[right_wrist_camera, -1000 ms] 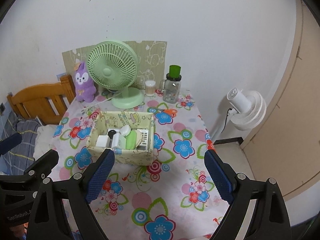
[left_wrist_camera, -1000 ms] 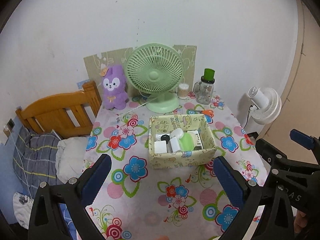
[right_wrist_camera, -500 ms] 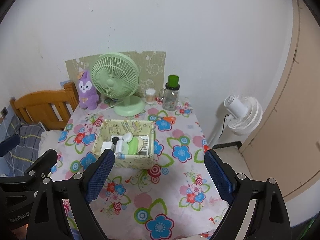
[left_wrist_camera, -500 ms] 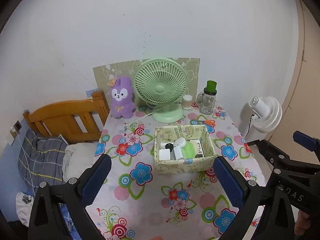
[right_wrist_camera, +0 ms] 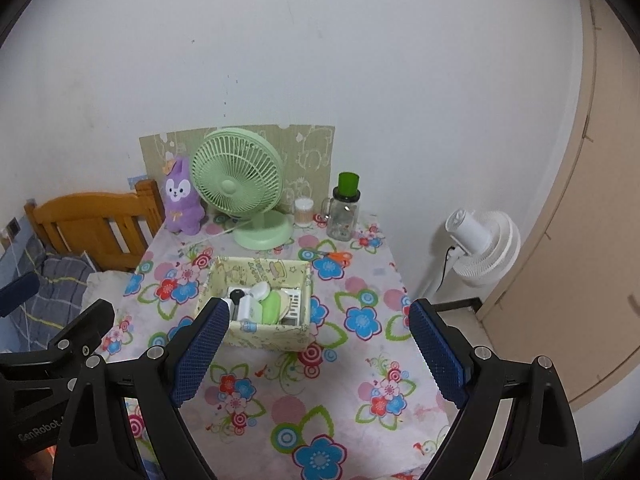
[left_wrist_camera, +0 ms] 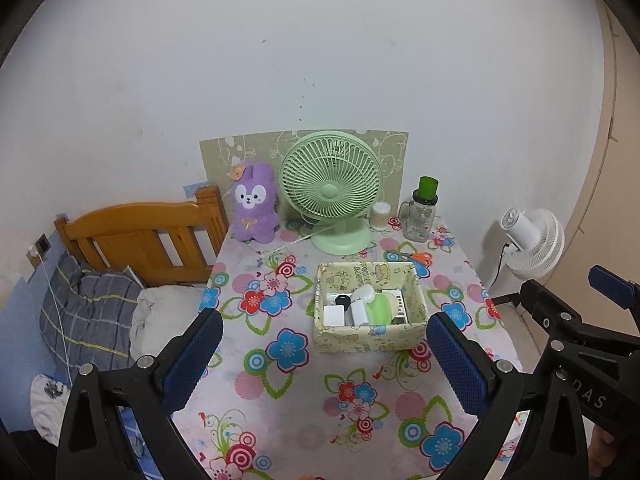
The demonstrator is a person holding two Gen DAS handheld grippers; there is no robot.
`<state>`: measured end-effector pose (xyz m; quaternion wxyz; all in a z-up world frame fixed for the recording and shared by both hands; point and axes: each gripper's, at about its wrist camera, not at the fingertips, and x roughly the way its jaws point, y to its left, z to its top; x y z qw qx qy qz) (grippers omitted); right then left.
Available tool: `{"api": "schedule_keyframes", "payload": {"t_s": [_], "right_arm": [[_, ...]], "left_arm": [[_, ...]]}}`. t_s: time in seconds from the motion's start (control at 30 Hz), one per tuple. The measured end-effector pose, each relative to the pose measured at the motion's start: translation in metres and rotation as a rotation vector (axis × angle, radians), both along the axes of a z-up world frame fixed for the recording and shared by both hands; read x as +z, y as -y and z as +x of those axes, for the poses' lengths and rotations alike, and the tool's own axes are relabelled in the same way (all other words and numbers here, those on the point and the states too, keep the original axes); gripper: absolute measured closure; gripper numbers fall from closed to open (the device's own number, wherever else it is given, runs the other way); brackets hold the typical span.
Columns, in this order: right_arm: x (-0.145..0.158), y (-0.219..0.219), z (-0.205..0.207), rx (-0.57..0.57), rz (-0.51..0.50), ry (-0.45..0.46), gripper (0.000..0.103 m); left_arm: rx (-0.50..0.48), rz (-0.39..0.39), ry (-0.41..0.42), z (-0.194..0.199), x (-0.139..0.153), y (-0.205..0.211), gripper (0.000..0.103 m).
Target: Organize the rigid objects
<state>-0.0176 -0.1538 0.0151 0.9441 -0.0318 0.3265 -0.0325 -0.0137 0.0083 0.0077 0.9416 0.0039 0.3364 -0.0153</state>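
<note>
**Both hand-held grippers apart above the desk, box filled**

The desk (left_wrist_camera: pixel 280 400), covered in a flowered cloth, stands against the white wall with a wooden bed headboard (left_wrist_camera: pixel 140 236) to its left. At the back of the desk a green desk fan (left_wrist_camera: pixel 330 192) stands between a purple plush rabbit (left_wrist_camera: pixel 256 204) and a glass jar with a green lid (left_wrist_camera: pixel 422 214). A white floor fan (left_wrist_camera: pixel 532 240) stands off the desk's right side.

The yellow cartoon-print box (left_wrist_camera: pixel 370 338) sits mid-desk and holds the small rigid objects (left_wrist_camera: pixel 366 306), white, green and black, packed close together. Orange-handled scissors (left_wrist_camera: pixel 416 257) lie just behind the box.

The left hand-held gripper (left_wrist_camera: pixel 320 356) and right hand-held gripper (right_wrist_camera: pixel 320 346) hover over the near desk, each with its 2 blue pads spread wide and nothing between them.
</note>
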Motion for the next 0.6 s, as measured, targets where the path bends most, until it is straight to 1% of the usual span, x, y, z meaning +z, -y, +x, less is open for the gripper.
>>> {"api": "schedule_keyframes", "payload": {"t_s": [0.6], "right_arm": [[0.0028,0.0009,-0.0027,-0.010,0.011,0.004,0.010]], "left_arm": [[0.016,0.000,-0.002,-0.0028,0.0013,0.0020,0.000]]}}
